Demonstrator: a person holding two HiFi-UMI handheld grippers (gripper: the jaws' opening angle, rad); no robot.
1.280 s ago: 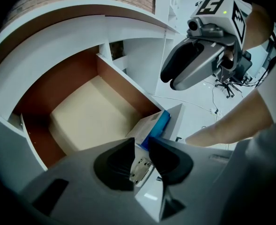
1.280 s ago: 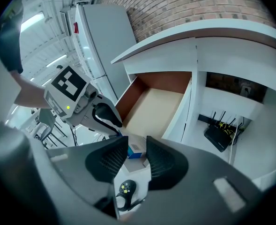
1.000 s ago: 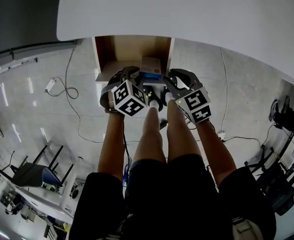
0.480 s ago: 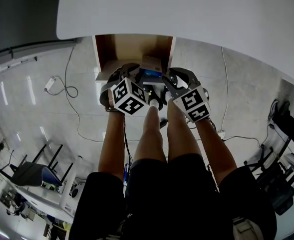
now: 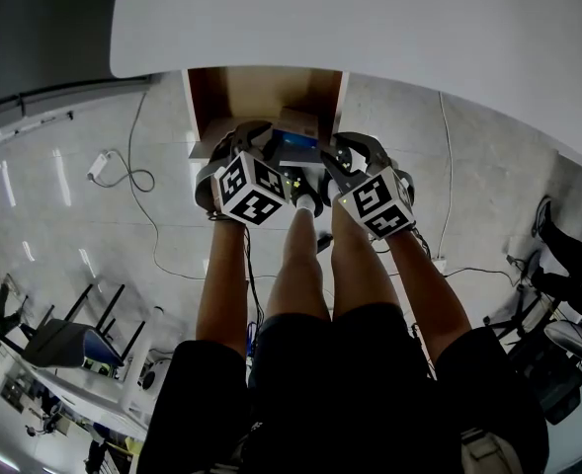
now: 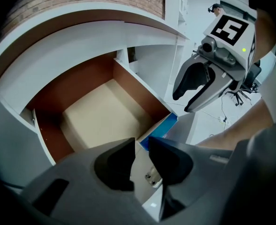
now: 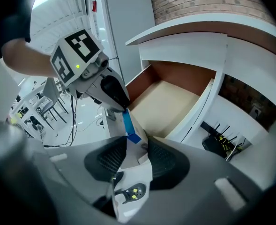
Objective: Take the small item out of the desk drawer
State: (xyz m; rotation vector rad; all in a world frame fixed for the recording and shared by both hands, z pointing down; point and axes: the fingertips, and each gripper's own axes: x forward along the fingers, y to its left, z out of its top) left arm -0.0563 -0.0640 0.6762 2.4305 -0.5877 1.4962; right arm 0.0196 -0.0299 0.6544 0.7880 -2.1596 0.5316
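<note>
The desk drawer (image 5: 204, 97) stands open under the white desktop; its tan floor (image 6: 100, 114) (image 7: 168, 102) lies bare. A small flat box (image 5: 297, 134) with a blue edge (image 7: 128, 125) (image 6: 159, 127) hangs at the drawer's front, between my two grippers. My left gripper (image 5: 259, 146) (image 6: 141, 150) is shut on it; in the right gripper view its dark finger (image 7: 114, 92) pinches the blue end. My right gripper (image 5: 332, 158) (image 7: 137, 156) has the box's white face between its pads, and its jaws are opening.
White desktop (image 5: 389, 28) covers the top of the head view. The person's bare legs (image 5: 300, 265) stand below the grippers. Cables (image 5: 137, 181) trail on the glossy floor at left, office chairs (image 5: 68, 339) at lower left. A shoe (image 7: 132, 192) shows under the box.
Both grippers have edged up toward the drawer front, the right one also leftward, closer to the left one. The box has moved with them.
</note>
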